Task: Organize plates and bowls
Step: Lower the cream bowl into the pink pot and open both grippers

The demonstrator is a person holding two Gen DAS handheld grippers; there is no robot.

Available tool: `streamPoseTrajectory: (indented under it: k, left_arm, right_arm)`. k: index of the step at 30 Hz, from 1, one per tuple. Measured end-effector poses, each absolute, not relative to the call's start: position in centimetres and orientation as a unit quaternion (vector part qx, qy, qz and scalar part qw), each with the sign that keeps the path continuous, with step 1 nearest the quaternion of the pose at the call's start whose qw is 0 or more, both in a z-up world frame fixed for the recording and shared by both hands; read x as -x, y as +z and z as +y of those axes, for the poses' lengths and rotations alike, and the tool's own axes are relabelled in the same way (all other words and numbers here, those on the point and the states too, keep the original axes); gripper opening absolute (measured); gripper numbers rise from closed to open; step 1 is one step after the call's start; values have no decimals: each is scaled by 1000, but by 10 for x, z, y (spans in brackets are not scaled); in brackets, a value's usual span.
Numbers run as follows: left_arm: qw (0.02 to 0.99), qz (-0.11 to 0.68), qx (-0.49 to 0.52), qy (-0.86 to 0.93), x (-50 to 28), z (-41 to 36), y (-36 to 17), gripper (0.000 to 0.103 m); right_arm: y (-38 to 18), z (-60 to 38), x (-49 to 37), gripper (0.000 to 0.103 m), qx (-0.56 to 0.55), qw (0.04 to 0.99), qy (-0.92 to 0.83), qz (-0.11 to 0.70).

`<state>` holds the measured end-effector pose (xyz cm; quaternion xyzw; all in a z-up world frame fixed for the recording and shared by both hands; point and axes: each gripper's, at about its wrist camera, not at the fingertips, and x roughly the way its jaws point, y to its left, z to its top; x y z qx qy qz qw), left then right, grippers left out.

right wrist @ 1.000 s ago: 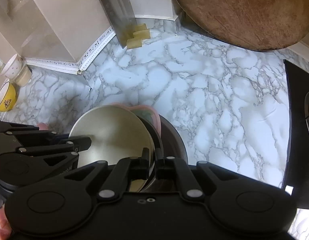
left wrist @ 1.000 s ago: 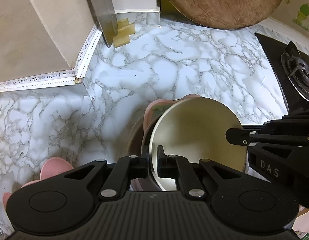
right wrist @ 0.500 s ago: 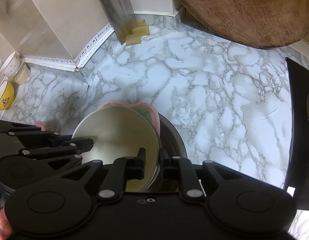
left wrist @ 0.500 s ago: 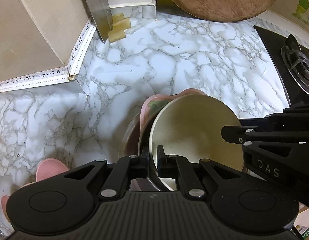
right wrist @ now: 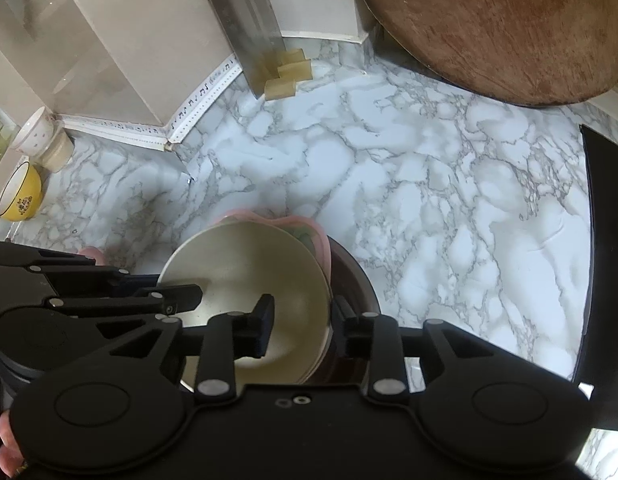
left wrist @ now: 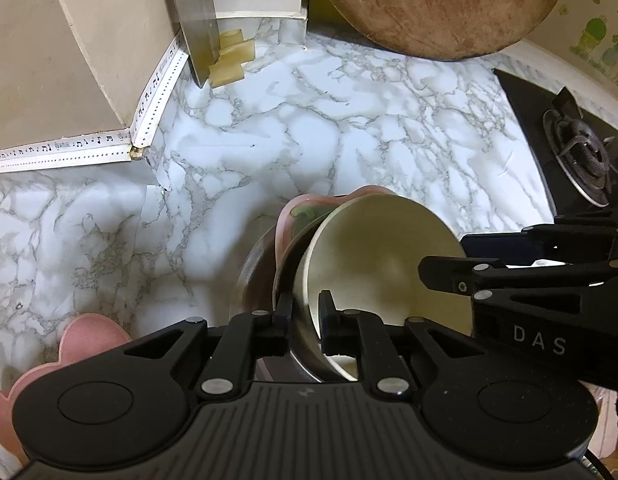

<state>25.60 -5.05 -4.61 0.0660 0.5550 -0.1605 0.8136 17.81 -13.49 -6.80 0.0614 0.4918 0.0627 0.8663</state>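
A: Where does the cream bowl (left wrist: 383,256) sit?

B: Low centre in both wrist views, at the top of a nested stack on the marble counter (left wrist: 349,128); under it a pink plate (left wrist: 287,216) peeks out at about eleven o'clock, and a dark steel bowl (right wrist: 351,272) rings the lot.

A: And the tongs?

B: The left gripper (left wrist: 305,312) straddles the cream bowl's rim at the stack's seven o'clock; its jaws have just been easing apart, a narrow gap showing, one finger outside the wall and one inside; whether the pads still press, I cannot tell. The right gripper (right wrist: 301,316) straddles the rim on the opposite side; its jaws have just been opening and stand clearly apart, the rim loose between them, no pad pressing.

A: What lies farther out?

B: A second pink plate (left wrist: 89,340) at eight o'clock in the left view; a yellow bowl (right wrist: 21,196) and a white cup (right wrist: 33,134) at nine to ten o'clock in the right view; a cleaver (right wrist: 249,24) at twelve; a round wooden board (left wrist: 437,0) leaning at one o'clock; a black gas stove (left wrist: 577,152) at three.
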Motion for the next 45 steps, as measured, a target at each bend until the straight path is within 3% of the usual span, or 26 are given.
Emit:
streamPoseTrajectory:
  k: [11,25,32,33,35,36,37,45]
  left_arm:
    - [815,547,-59,-184,-245,-43,-38,24]
    - [838,498,-57,-214,-215,-19,-11,25]
    - [853,477,-42,-209,-200,-11,1,25]
    - [855,475,-38,-206,-199,-10,2,28]
    - [861,467,-27,-199,-195,-8,4,46]
    - [867,460,-20,-194,-193,-7,5,62]
    - [874,448,-13,-187,-189,-5,7,68]
    - [892,429,12,-141,-167,-1,3,73]
  right_arm:
    - [-62,-130,-171,42,-51,872,64,483]
    - [-36,-122,-132,57,-64,893,69,441]
    - [-24,-120,-108,71,-55,909,82,406]
    - [-22,-121,-105,71,-54,910,83,402]
    - [-20,-124,-101,72,-52,912,91,396]
    - [-19,-126,-99,72,-52,913,94,394]
    - [-18,-128,-98,74,-50,914,98,391]
    - [-15,-145,-83,87,-30,918,128,375]
